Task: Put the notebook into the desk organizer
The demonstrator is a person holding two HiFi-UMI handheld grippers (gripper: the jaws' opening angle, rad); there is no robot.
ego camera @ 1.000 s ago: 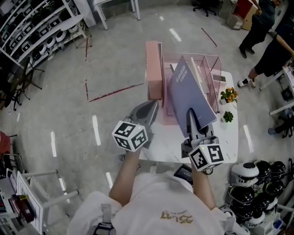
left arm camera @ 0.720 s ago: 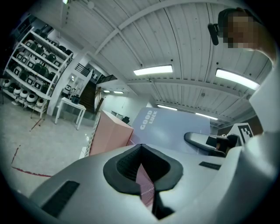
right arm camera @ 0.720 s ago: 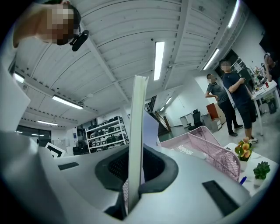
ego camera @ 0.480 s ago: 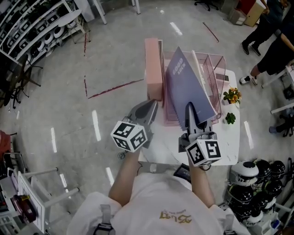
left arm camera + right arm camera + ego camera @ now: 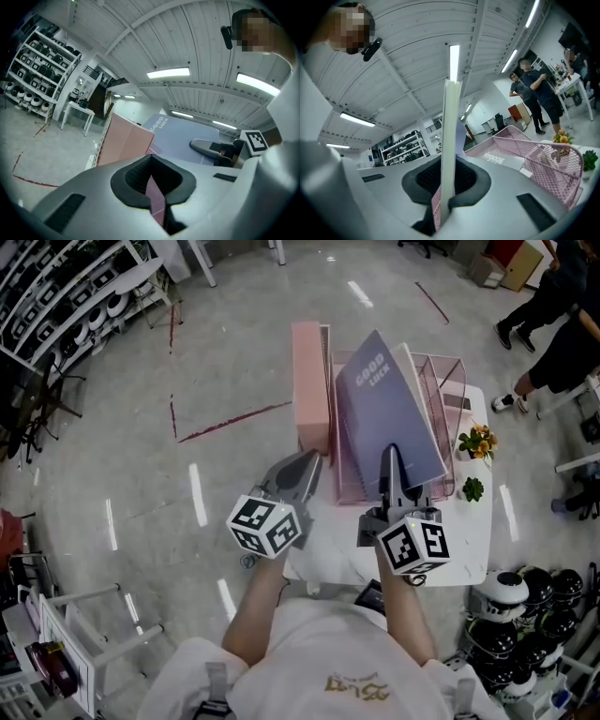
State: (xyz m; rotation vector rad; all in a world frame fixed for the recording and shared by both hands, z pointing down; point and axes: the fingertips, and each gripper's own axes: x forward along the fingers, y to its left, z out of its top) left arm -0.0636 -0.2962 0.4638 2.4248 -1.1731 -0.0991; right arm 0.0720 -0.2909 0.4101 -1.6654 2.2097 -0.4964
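Note:
A blue-grey notebook (image 5: 389,413) printed "GOOD LUCK" slants up above the pink mesh desk organizer (image 5: 454,381) on the white table (image 5: 469,540). My right gripper (image 5: 391,460) is shut on the notebook's near edge. In the right gripper view the notebook's white page edge (image 5: 449,140) rises straight from between the jaws of the right gripper (image 5: 444,197). My left gripper (image 5: 302,465) hovers by the organizer's near left corner, its jaws together with nothing in them. From the left gripper (image 5: 152,190) I see the notebook (image 5: 180,136) and the right gripper (image 5: 208,146) beyond.
A tall pink box (image 5: 312,381) stands against the organizer's left side. Orange flowers (image 5: 476,439) and a small green plant (image 5: 472,487) sit at the table's right edge. Helmets (image 5: 534,606) are piled at the lower right. A person (image 5: 562,343) stands at the upper right.
The right gripper has drawn back slightly and rolled, so the notebook's cover now faces up more and reaches further over the organizer. The left gripper has shifted a little nearer.

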